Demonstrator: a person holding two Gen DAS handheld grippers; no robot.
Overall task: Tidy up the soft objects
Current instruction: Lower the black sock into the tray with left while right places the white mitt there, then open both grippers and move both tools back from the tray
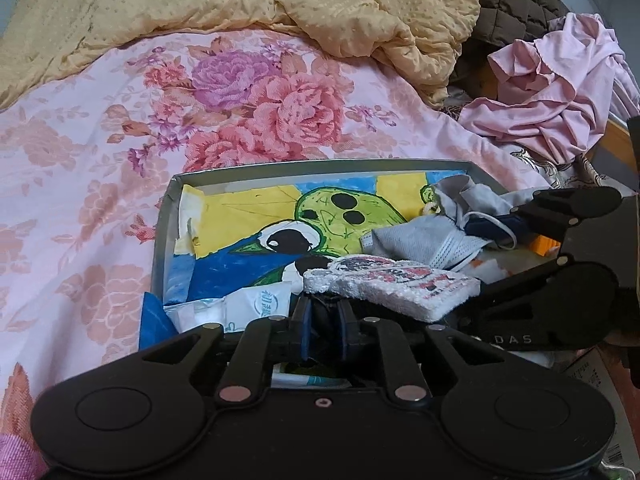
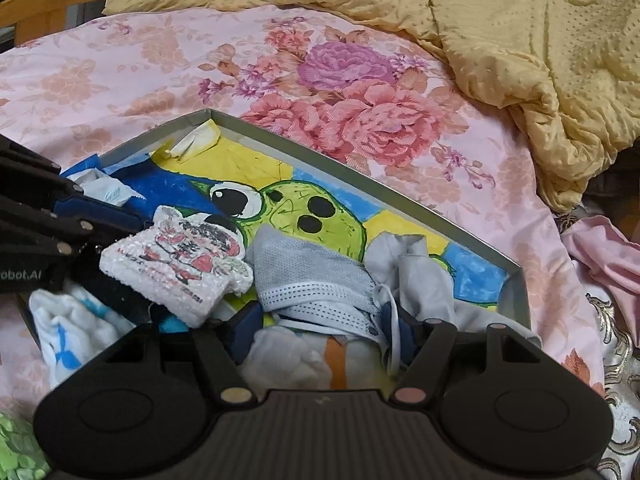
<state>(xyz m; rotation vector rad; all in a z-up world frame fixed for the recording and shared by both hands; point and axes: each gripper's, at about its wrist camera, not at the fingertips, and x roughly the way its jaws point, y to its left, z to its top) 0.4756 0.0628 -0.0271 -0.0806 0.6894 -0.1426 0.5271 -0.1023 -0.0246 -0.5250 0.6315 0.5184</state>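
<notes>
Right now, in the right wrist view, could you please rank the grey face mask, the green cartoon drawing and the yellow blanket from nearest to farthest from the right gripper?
1. Grey face mask: lies in the box, just ahead of the right gripper.
2. Green cartoon drawing: on the box floor, behind the mask.
3. Yellow blanket: bunched on the bed, far back at upper right.

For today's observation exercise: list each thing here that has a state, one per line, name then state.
Left gripper: nearly shut, a dark strap between its pads.
Right gripper: open, astride the face mask.
Face mask: crumpled in the tray.
Tray: lidless, on the bed.
Yellow blanket: rumpled.
Pink garment: bunched.
</notes>
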